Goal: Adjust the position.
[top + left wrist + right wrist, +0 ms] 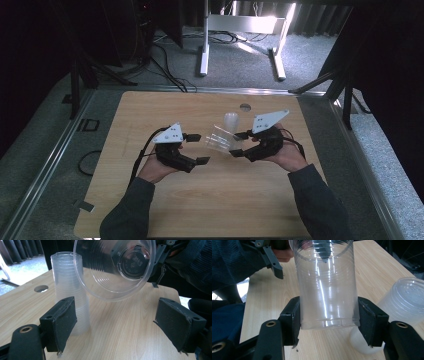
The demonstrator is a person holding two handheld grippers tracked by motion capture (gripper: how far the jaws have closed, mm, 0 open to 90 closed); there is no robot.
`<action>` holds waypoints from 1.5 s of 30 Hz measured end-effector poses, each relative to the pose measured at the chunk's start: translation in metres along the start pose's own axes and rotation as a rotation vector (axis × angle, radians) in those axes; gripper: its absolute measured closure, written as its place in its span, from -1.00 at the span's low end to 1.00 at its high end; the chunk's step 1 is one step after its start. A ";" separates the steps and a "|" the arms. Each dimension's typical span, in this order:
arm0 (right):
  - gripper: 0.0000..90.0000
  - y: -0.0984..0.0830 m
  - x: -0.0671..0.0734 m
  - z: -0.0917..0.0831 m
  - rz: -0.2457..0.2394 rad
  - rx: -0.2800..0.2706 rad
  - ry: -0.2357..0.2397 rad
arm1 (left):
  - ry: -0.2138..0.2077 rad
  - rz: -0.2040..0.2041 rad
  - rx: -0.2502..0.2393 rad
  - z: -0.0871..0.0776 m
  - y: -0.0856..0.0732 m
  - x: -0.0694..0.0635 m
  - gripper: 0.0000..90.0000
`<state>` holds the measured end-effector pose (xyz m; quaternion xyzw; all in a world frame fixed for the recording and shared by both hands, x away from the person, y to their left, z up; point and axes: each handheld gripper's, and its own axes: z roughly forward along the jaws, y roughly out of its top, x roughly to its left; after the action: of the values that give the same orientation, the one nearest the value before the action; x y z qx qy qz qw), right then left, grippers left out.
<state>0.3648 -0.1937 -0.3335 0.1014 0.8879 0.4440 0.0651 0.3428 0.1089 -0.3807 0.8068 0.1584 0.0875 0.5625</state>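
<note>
My right gripper (237, 144) is shut on a clear plastic cup (220, 140), held on its side above the wooden table (165, 200). In the right gripper view the pads press both sides of the cup (325, 285) near its base. The cup's mouth (112, 267) faces my left gripper (197, 148), which stands open a short way off with nothing between its pads (62, 320). A stack of clear cups (230, 121) stands upside down on the table just behind the held cup, at the left in the left gripper view (68, 290).
A round hole (244, 106) sits in the tabletop near its far edge, behind the stack. A metal rail (50, 150) frames the table. On the floor beyond stand a white frame (204, 50) and loose cables (165, 65).
</note>
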 end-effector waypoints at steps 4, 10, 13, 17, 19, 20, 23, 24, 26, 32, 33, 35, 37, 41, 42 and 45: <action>-0.08 -0.001 0.001 0.001 -0.001 -0.016 -0.003 | -0.002 -0.012 -0.009 -0.001 0.001 0.001 -0.56; -0.08 0.000 0.001 0.003 0.003 -0.036 0.000 | 0.004 -0.019 -0.010 -0.001 0.001 0.002 -0.50; -0.08 -0.001 0.001 0.003 0.006 -0.047 -0.004 | 0.006 -0.024 -0.012 -0.001 0.001 0.002 -0.48; -0.08 -0.001 0.001 0.003 0.011 -0.071 -0.003 | 0.010 -0.040 -0.027 0.000 0.001 0.003 -0.45; -0.08 -0.001 0.001 0.003 0.010 -0.086 0.000 | 0.009 -0.044 -0.031 0.000 0.001 0.003 -0.41; -0.08 -0.002 0.000 0.003 0.015 -0.099 0.003 | 0.011 -0.049 -0.035 0.001 0.001 0.003 -0.40; -0.08 -0.006 -0.002 0.001 0.033 -0.113 -0.002 | 0.010 -0.054 -0.034 0.002 0.001 0.004 -0.40; -0.08 -0.006 -0.002 0.001 0.033 -0.113 -0.002 | 0.009 -0.054 -0.032 0.003 0.001 0.004 -0.40; -0.08 -0.007 -0.003 0.000 0.037 -0.116 -0.002 | 0.008 -0.053 -0.030 0.003 0.001 0.004 -0.40; -0.08 -0.013 -0.007 -0.005 0.057 -0.150 -0.009 | 0.010 -0.061 -0.041 0.005 0.003 0.004 -0.39; -0.08 -0.014 -0.007 -0.006 0.058 -0.156 -0.012 | 0.011 -0.061 -0.042 0.005 0.003 0.004 -0.39; -0.08 -0.014 -0.007 -0.006 0.060 -0.162 -0.010 | 0.001 -0.057 -0.049 0.004 0.004 0.004 -0.39; -0.08 -0.015 -0.007 -0.006 0.060 -0.171 -0.008 | 0.003 -0.055 -0.050 0.004 0.005 0.004 -0.39; -0.08 -0.015 -0.006 -0.005 0.058 -0.192 -0.006 | 0.003 -0.053 -0.051 0.005 0.006 0.004 -0.38; -0.08 -0.015 -0.006 -0.004 0.060 -0.201 -0.005 | -0.002 -0.055 -0.051 0.005 0.006 0.005 -0.35; -0.08 -0.016 -0.005 -0.002 0.058 -0.210 -0.006 | -0.011 -0.063 -0.058 0.006 0.006 0.005 -0.34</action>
<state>0.3672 -0.2060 -0.3451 0.1210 0.8329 0.5361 0.0649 0.3500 0.1036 -0.3772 0.7853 0.1779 0.0699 0.5888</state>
